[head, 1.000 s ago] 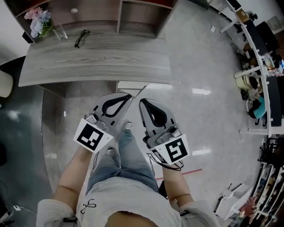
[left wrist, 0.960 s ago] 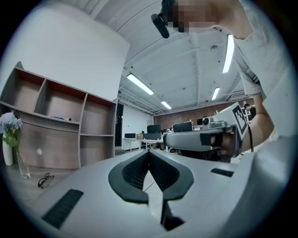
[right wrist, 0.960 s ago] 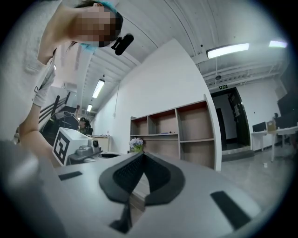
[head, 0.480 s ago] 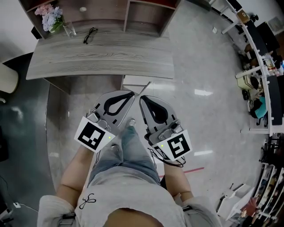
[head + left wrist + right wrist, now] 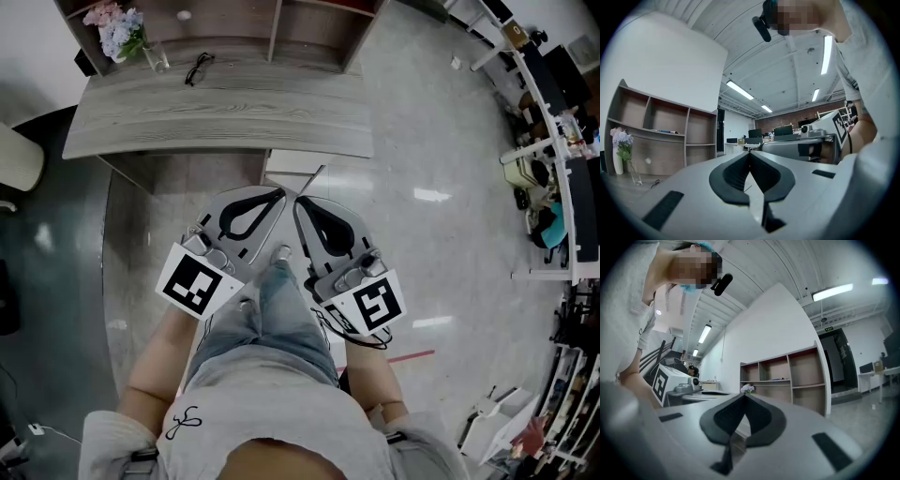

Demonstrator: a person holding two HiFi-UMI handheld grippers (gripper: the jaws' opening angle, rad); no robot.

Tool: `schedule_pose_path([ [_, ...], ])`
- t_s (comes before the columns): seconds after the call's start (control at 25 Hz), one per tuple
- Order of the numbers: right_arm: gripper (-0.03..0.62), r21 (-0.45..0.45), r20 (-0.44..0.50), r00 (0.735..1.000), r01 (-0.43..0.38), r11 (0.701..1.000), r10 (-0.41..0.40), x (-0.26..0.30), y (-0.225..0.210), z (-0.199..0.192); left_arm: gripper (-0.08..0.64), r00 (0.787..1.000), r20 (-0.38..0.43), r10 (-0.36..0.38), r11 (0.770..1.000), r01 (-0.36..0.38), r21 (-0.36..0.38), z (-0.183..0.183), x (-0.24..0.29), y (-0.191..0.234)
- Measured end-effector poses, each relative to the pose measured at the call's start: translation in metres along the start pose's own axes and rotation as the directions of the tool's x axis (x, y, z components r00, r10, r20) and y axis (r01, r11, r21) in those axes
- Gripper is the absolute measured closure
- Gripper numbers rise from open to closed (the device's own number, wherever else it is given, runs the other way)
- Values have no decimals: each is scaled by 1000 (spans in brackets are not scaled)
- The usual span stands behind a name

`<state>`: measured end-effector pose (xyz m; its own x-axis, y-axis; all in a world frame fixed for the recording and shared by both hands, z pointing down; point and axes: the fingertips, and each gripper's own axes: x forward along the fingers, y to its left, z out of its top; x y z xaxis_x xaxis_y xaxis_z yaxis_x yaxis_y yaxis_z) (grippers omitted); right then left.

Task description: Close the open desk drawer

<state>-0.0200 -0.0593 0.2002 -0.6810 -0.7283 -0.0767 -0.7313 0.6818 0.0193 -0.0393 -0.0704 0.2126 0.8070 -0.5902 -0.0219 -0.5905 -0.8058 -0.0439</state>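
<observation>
White drawer (image 5: 292, 162) sticks out from under the grey woodgrain counter (image 5: 225, 117), so it wants pushing in I reckon, left gripper (image 5: 273, 197) and right gripper (image 5: 301, 203) just short of it, both jaws pinched together on nothing.

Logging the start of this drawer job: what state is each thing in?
Desk drawer: open, sticking out from under the desk.
Left gripper: shut, empty.
Right gripper: shut, empty.
Glasses: lying on the desk top.
Flower vase: upright.
</observation>
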Motion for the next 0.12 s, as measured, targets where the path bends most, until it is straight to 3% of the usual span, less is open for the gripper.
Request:
schedule_pose_path([
  [0.12,584,-4,7,1000,2,1000,-2,-3,5,2,549,1000,9,5,1000,-6,6,3,-5,-3],
])
